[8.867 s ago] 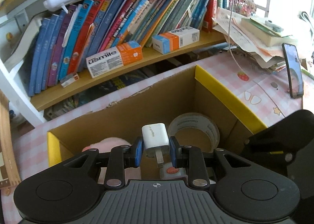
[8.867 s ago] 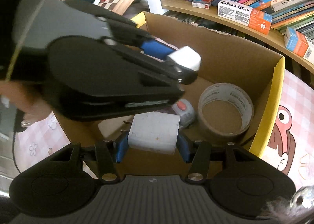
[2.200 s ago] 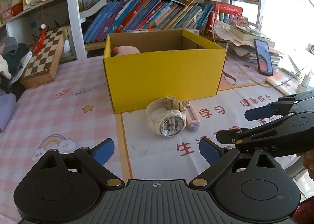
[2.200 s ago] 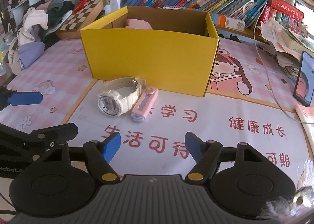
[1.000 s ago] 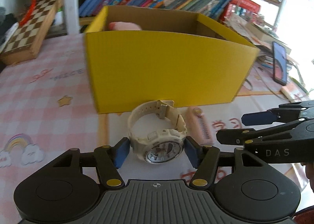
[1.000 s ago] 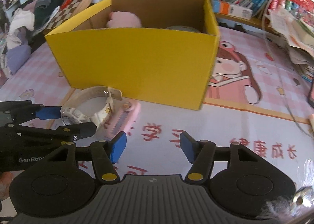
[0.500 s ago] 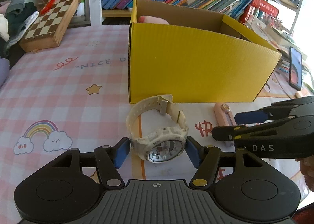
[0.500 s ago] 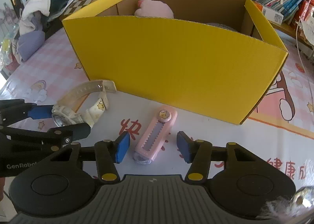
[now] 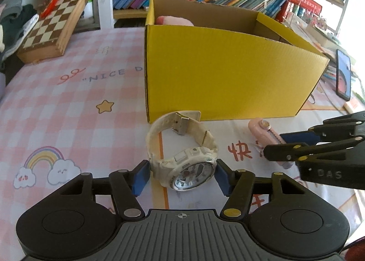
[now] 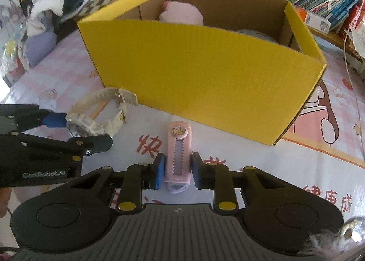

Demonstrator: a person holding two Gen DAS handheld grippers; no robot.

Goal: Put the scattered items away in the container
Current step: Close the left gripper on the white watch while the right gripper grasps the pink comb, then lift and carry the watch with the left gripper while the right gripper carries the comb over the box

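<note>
Both grippers low at the frames' bottom, angled down before the yellow box [image 9: 228, 78].
Left gripper [image 9: 181, 177] pinching white watch [image 9: 182, 160]; right gripper [image 10: 177, 173], just closing, clamped on pink cutter [image 10: 178, 156].

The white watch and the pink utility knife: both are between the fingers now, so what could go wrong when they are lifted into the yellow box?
1. The left gripper grips the white watch by its rounded case only; the strap loop hangs free and may catch the yellow box wall.
2. The right gripper has just closed on the pink utility knife near one end, so the long end may tilt or slip.
3. The grippers are close together and may collide.
</note>
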